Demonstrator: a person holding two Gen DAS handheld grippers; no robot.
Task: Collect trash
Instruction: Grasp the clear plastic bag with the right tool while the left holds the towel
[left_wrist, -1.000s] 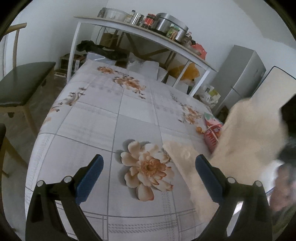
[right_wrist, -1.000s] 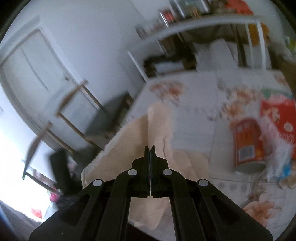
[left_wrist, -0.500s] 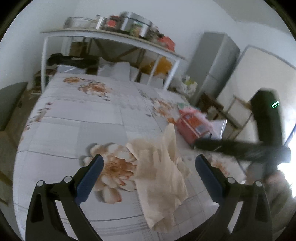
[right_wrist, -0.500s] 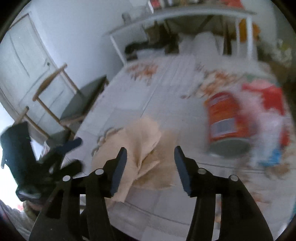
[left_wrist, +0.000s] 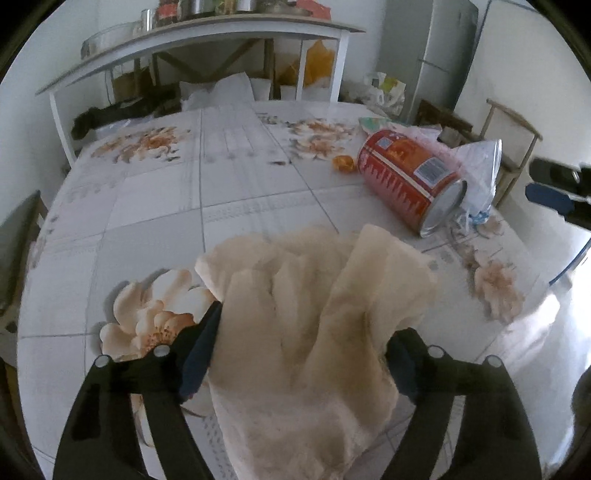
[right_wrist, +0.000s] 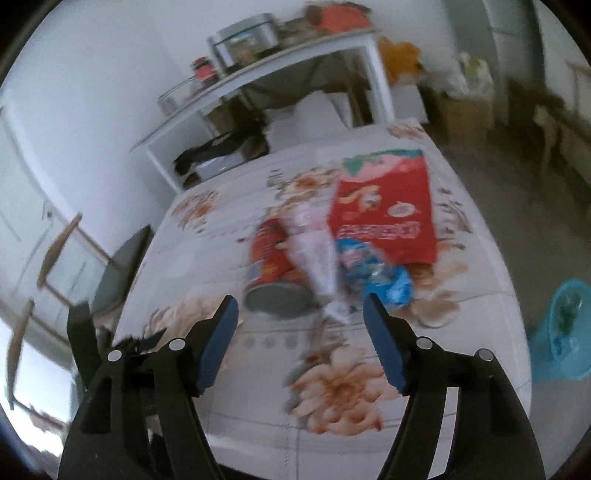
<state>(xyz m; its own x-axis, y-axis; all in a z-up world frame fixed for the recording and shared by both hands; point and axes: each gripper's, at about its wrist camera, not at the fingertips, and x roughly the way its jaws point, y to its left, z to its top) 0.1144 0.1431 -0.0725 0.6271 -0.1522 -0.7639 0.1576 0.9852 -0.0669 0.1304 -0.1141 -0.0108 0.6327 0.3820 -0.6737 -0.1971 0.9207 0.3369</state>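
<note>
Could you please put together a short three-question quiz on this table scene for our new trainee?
1. True or false: the red can stands upright on the table.
2. What lies between the fingers of the left gripper?
A. a beige cloth
B. a blue wrapper
C. nothing
3. Fill in: beside the table, on the floor, stands a teal ____.

Key
1. False: it lies on its side.
2. A: the beige cloth; the jaws have just been closing around it.
3. Basket.
</note>
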